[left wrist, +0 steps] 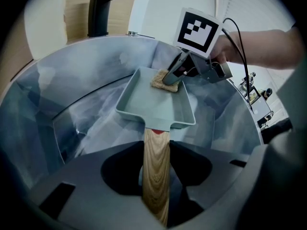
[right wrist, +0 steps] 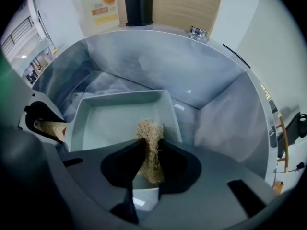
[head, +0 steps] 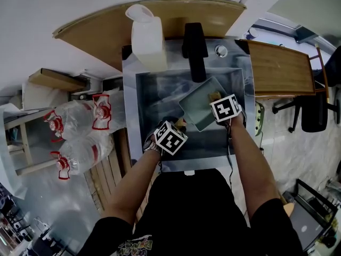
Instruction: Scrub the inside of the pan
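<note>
A pale grey-green rectangular pan (head: 198, 109) (left wrist: 153, 97) (right wrist: 120, 121) is held tilted inside the steel sink (head: 149, 89). My left gripper (head: 171, 126) (left wrist: 156, 157) is shut on the pan's wooden handle (left wrist: 156, 176), which also shows at the left of the right gripper view as a wooden handle (right wrist: 50, 127). My right gripper (head: 216, 101) (left wrist: 169, 79) (right wrist: 149, 159) is shut on a tan fibrous scrub pad (right wrist: 149, 147) (left wrist: 162, 82). The pad rests on the pan's floor near a corner by the wall.
A black tap (head: 195, 49) stands behind the sink, with a translucent jug (head: 147, 39) beside it on the wooden counter (head: 96, 28). Large water bottles (head: 74, 127) lie on the floor at left. A wooden table (head: 279, 68) and chair (head: 314, 111) stand at right.
</note>
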`<state>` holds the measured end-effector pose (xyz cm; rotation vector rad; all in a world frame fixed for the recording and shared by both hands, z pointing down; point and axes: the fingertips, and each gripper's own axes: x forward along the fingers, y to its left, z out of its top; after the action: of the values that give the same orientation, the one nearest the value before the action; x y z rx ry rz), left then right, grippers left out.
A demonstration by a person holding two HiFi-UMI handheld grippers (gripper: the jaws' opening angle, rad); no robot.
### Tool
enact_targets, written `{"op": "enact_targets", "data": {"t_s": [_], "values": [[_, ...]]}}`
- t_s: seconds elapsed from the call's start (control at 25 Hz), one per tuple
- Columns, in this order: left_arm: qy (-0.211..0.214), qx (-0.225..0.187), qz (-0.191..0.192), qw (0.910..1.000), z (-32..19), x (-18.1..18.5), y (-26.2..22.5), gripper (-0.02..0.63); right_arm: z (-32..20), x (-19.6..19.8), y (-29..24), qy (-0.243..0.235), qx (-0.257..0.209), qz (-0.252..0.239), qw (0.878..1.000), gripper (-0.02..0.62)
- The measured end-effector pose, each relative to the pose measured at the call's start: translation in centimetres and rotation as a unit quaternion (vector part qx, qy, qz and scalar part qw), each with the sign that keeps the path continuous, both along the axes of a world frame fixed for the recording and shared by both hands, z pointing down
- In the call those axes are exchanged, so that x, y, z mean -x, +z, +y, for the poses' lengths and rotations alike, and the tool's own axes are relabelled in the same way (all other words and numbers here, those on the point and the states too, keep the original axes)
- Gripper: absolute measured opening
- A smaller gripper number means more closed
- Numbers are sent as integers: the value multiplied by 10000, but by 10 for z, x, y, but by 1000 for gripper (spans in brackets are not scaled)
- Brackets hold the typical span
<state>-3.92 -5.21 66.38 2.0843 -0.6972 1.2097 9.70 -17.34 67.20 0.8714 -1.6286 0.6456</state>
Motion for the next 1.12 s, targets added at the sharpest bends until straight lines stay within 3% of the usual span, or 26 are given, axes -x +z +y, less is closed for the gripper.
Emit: {"op": "enact_targets", "data": {"t_s": [0.2,0.52,0.76,1.12], "values": [[-21,8,6,10000,0,0,0,172,-5,-3,0,204,-51,17,9998,97],[-17,10,-36,10000,0,0,0,172,-6,1,-2,91,-182,-101,9997,98],[-9,10,-78,10000,-1,0,1,172,3,11,-15,-253,-274,-288,9989,98],[-1,39,-76,10000,0,1,2,172,30,72,-19,-1024,-126,-752,9918,98]]}}
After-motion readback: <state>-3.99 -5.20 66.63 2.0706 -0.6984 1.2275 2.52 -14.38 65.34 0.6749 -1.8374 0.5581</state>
